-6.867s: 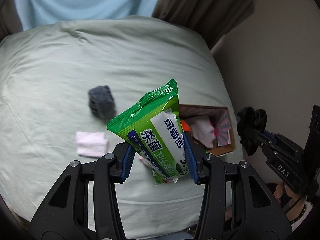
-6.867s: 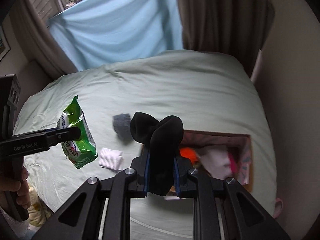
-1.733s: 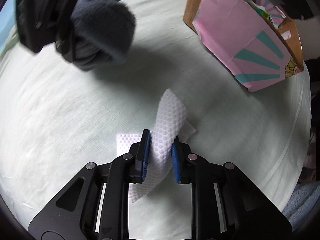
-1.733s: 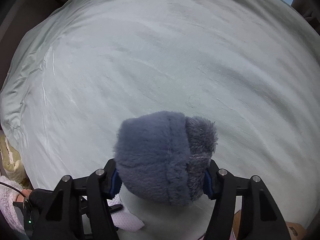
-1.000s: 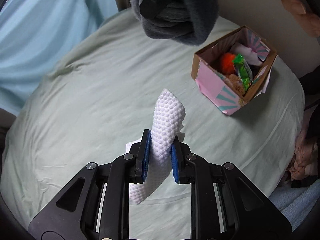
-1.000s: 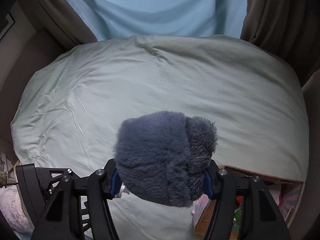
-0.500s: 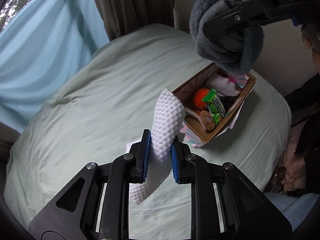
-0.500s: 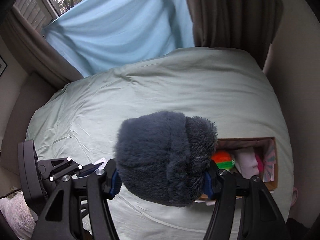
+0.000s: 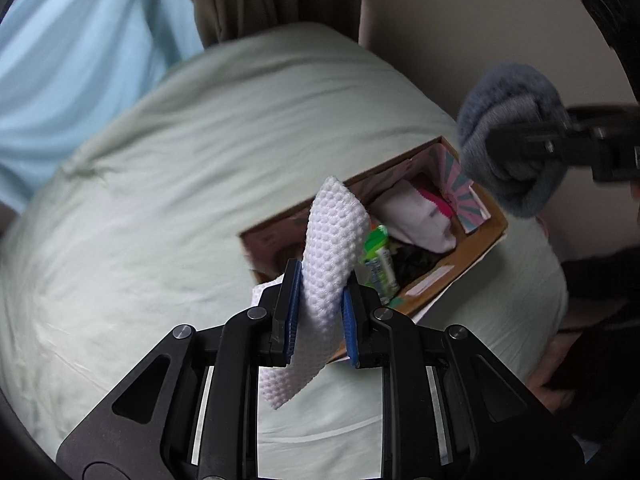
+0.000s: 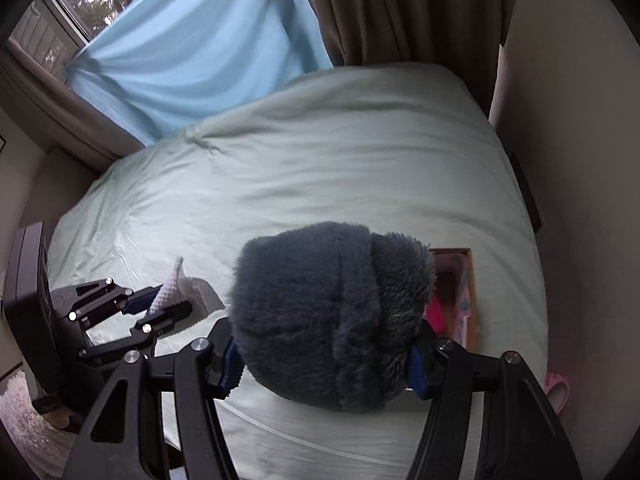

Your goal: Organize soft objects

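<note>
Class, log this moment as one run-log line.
left gripper: white cloth | right gripper: grey fuzzy bundle | both above box

A bed (image 9: pixel 160 184) with a pale green cover fills the scene. On it, at the near right, sits an open box (image 9: pixel 486 236) of soft things.

Our left wrist view looks down along its fingers at the bed (image 9: pixel 160 200), box (image 9: pixel 486 236) at two o'clock. Our right view, higher, shares both, box (image 10: pixel 472 300) at three o'clock.
</note>
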Demonstrator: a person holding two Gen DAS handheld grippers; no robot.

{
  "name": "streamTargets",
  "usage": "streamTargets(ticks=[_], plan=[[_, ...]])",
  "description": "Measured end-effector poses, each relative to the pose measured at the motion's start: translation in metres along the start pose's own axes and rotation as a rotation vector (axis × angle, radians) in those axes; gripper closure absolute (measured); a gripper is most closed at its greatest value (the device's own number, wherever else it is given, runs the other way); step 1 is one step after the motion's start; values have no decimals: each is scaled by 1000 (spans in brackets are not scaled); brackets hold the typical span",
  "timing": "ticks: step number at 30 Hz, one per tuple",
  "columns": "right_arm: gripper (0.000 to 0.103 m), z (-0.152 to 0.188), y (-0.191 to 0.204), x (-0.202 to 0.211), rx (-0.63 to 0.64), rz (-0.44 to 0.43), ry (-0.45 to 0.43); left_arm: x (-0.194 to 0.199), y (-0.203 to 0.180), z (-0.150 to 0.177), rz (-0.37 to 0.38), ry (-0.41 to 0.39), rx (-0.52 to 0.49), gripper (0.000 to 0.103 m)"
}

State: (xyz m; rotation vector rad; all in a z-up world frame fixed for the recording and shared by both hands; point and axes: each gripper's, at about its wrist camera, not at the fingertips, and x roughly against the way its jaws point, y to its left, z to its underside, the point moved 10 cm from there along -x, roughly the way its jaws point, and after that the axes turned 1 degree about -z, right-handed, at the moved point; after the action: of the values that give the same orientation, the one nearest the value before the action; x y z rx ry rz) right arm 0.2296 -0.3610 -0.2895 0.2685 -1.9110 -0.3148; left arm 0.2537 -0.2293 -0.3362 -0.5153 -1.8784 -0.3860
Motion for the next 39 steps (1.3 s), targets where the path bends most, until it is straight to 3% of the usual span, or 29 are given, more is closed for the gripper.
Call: streamTargets(ticks=[8,16,19,20,22,23,30,39], plan=[[43,16,-51,-60,6,-17,114,-86,-20,0,24,145,114,86],[41,38,-47,-116,96,-35,147,-126,-12,3,-3,233,163,86],[26,44,-44,-126,160,-22,133,-128,-4,0,-13,258,194,84],[13,47,-42,-127,183,-27,131,-129,-2,-1,-15,268,203,80],[8,53,-40,-130,223,-26,127,-132,1,-2,-31,281,200,34],[8,57,-41,-132,231,-16,132,-131,2,-3,-35,280,195,1],[8,63,-49,-124,202,38,106,-128,0,-7,-17,239,179,1],[8,52,-33,-75,188,102,20,-60,-3,-5,5,139,193,1]])
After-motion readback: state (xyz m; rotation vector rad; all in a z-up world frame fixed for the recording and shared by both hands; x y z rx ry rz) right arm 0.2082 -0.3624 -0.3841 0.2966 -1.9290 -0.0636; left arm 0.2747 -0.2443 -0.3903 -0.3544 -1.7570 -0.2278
